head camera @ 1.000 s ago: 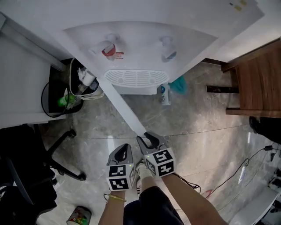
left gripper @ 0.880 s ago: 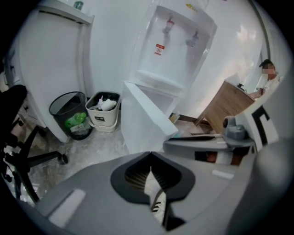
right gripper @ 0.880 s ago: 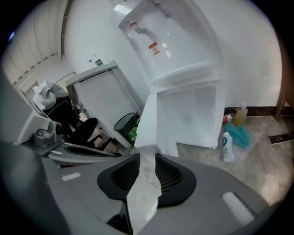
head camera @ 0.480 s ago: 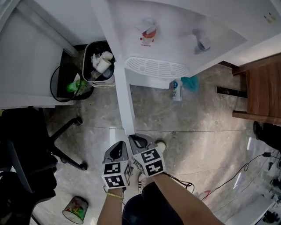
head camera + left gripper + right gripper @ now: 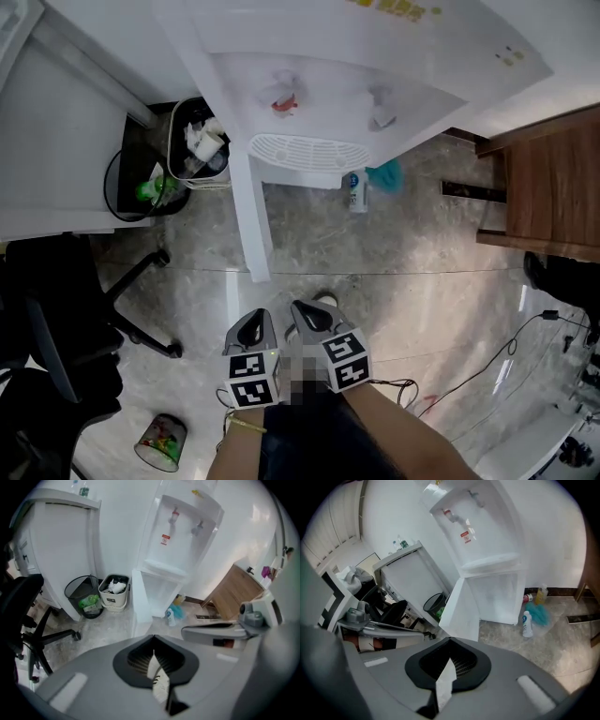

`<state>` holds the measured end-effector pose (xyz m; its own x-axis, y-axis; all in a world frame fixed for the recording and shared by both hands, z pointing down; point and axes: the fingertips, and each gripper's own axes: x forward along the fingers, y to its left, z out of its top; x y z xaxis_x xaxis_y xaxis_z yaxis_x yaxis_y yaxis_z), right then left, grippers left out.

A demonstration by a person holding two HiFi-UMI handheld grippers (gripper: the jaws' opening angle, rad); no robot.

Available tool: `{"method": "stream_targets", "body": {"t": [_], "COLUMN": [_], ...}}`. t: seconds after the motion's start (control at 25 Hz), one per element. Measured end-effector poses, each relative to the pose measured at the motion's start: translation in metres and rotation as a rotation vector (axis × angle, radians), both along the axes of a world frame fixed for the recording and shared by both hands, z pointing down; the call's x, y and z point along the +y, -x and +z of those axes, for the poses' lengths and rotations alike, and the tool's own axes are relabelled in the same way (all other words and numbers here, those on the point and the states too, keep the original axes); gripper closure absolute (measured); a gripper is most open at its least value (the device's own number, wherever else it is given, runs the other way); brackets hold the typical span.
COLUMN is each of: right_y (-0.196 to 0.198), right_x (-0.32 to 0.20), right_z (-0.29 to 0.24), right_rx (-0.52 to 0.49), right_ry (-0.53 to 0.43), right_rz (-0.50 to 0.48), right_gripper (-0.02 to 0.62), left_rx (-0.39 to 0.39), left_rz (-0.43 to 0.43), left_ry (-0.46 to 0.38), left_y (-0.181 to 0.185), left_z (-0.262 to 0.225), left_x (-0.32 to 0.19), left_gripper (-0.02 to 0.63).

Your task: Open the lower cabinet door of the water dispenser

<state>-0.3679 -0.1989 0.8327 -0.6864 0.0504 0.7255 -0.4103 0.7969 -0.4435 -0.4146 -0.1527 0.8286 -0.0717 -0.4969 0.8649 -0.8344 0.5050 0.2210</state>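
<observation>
The white water dispenser (image 5: 319, 84) stands against the wall, and its lower cabinet door (image 5: 249, 217) hangs swung out to the left, edge toward me. Both grippers hover over the floor short of the door's free edge, touching nothing. My left gripper (image 5: 255, 328) is shut and empty. My right gripper (image 5: 313, 317) is beside it, also shut and empty. In the left gripper view the open door (image 5: 140, 603) shows ahead of the shut jaws (image 5: 153, 660). The right gripper view shows the door (image 5: 461, 607) and the bare cabinet front (image 5: 502, 597) beyond its shut jaws (image 5: 444, 670).
A white waste bin (image 5: 199, 141) and a black one (image 5: 141, 187) stand left of the dispenser. A spray bottle (image 5: 355, 190) and teal cloth (image 5: 382, 173) lie at its base. An office chair (image 5: 56, 347) is at left, wooden furniture (image 5: 544, 187) and floor cables (image 5: 487, 366) at right.
The door has swung further out to the left. Both grippers have drawn back from its free edge toward me, and the right gripper's jaws have closed.
</observation>
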Motion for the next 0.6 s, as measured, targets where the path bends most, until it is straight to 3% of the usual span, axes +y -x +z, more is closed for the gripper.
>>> {"method": "stream_targets", "body": {"t": [0.2,0.6], "right_y": [-0.038,-0.061], "right_x": [-0.018,-0.031], "right_z": [-0.037,-0.045], "right_rx": [0.042,0.066], "right_ry": [-0.020,-0.035], "right_rz": [0.043,0.107], "right_gripper": [0.601,0.601], "left_rx": [-0.001,0.027], "left_rz": [0.075,0.056], "left_ry": [-0.012,-0.014], "left_y": [-0.029,-0.044], "left_z": [-0.036,-0.044], "left_x": [-0.011,-0.017], "left_gripper": [0.599,0.599]}}
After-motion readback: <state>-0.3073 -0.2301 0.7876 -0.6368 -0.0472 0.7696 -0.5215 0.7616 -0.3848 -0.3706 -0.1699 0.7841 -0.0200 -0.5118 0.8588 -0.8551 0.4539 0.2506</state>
